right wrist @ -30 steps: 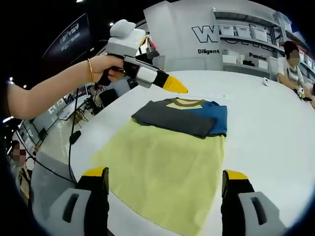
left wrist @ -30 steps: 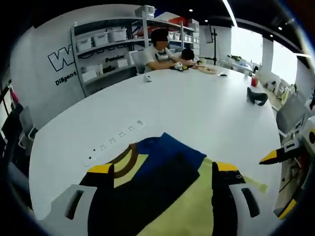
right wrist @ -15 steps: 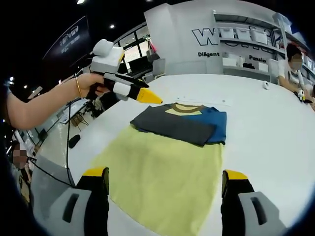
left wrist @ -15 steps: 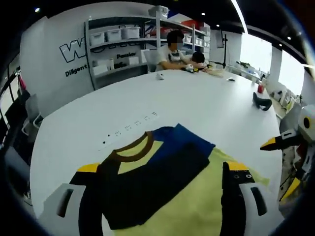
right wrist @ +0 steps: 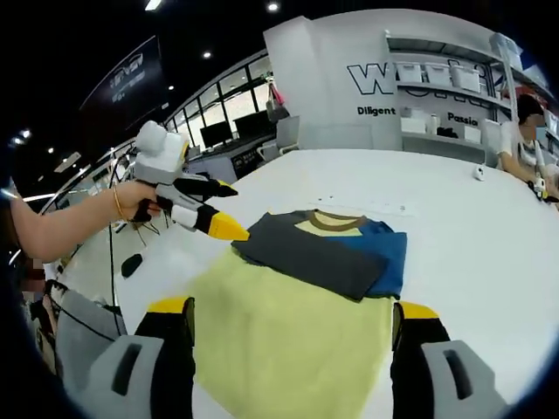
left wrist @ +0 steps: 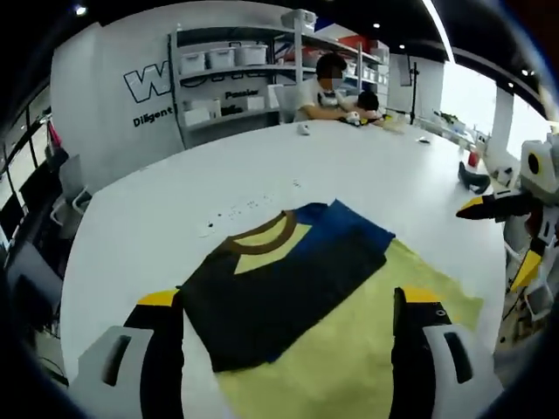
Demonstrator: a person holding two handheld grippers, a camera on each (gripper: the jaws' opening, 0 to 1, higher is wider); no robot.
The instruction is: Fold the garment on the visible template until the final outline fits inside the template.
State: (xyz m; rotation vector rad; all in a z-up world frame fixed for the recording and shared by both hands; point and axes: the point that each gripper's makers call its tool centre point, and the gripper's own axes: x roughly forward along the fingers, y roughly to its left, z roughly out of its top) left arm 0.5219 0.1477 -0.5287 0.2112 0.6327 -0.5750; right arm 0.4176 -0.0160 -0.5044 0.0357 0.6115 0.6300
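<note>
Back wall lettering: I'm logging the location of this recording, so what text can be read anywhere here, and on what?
"W", large outlined letter, cut off by the shelving: white wall.
"Diligent": same wall, under the big letter.
"Passion": backing of the shelves.
Dark hanging sign: lettering too blurred to read.
Garment: no text seen.

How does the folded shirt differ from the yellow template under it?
The folded shirt is multi-coloured, dark grey and blue with a brown collar; the yellow template is one plain colour. The shirt covers just the template's far end, while the template spreads wider and nearer. Both lie flat on the white table.
</note>
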